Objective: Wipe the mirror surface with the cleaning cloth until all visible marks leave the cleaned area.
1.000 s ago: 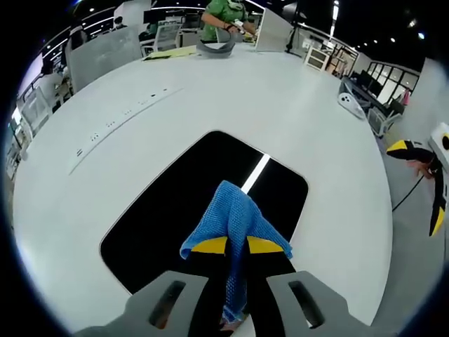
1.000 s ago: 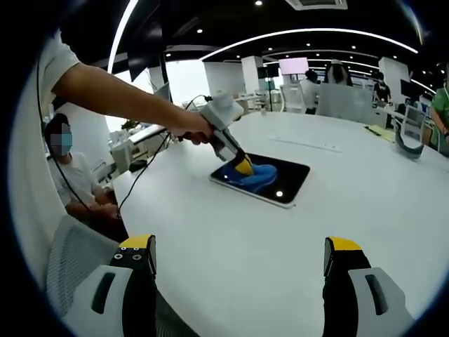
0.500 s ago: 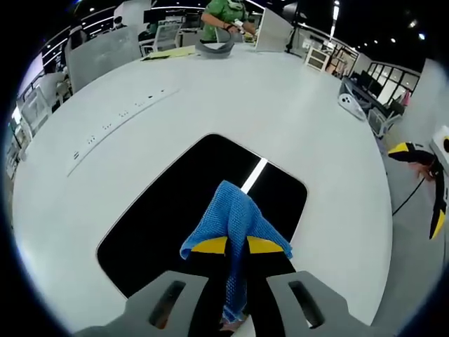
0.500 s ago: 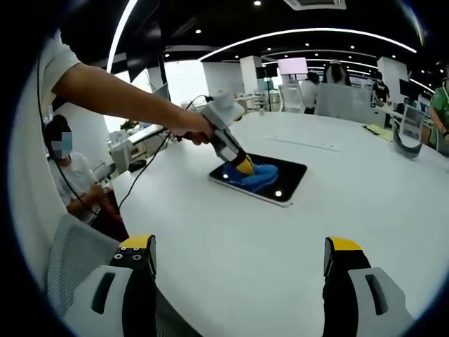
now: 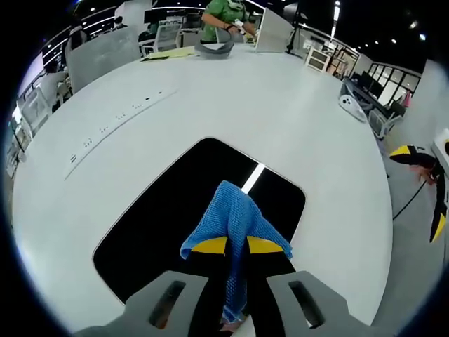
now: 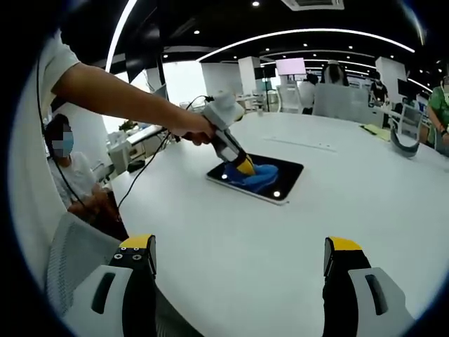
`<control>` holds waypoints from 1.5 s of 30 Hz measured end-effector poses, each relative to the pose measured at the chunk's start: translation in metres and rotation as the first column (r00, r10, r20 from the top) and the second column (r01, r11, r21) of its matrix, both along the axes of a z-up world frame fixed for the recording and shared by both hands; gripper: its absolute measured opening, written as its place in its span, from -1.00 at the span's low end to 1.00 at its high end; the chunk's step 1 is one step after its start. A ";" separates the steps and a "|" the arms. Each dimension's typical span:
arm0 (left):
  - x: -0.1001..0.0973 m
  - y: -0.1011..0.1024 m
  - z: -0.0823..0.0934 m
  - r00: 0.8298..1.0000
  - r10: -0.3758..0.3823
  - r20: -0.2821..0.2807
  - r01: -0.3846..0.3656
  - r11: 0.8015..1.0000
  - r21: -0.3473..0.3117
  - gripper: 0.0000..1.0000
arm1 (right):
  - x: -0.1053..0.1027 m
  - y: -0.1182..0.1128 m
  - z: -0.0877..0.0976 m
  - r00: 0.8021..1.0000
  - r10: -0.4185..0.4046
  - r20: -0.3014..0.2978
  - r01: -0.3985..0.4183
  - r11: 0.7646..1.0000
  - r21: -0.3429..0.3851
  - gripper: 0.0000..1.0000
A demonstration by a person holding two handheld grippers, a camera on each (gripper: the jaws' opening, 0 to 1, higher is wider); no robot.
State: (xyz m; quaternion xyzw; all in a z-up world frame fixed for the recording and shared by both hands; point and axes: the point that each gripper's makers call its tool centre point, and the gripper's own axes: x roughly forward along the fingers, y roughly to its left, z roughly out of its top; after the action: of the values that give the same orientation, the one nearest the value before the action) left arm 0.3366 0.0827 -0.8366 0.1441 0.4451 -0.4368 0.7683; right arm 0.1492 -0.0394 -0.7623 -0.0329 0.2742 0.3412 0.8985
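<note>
- The mirror point(image 5: 189, 210), a flat dark rounded rectangle with a glossy face, lies on the smooth white table point(image 5: 295, 119) and reflects a bright light strip.
- Your blue knitted cleaning cloth point(image 5: 236, 225) drapes in soft folds over the mirror's near part, touching the glass.
- Your left hand-held gripper point(image 5: 236, 246) has its yellow-tipped jaws pinched together on the cloth.
- Your right hand-held gripper point(image 6: 238, 263) hangs over bare table, well apart from the mirror, jaws spread wide, holding nothing.
</note>
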 end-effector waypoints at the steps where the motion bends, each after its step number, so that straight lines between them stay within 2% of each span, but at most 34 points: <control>1: 0.000 -0.001 0.000 1.000 0.000 -0.001 0.000 1.000 -0.001 -0.87 | 0.000 0.000 0.000 1.000 0.001 0.000 -0.001 1.000 0.000 0.99; 45: 0.002 -0.035 0.000 1.000 0.005 -0.014 -0.005 0.999 -0.038 -0.87 | -0.002 -0.012 0.001 1.000 -0.019 -0.001 0.019 1.000 -0.001 0.99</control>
State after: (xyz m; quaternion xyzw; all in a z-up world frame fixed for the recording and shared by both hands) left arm 0.3390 0.0478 -0.8369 0.1252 0.4425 -0.4444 0.7688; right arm 0.1472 -0.0510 -0.7612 -0.0305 0.2753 0.3327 0.9015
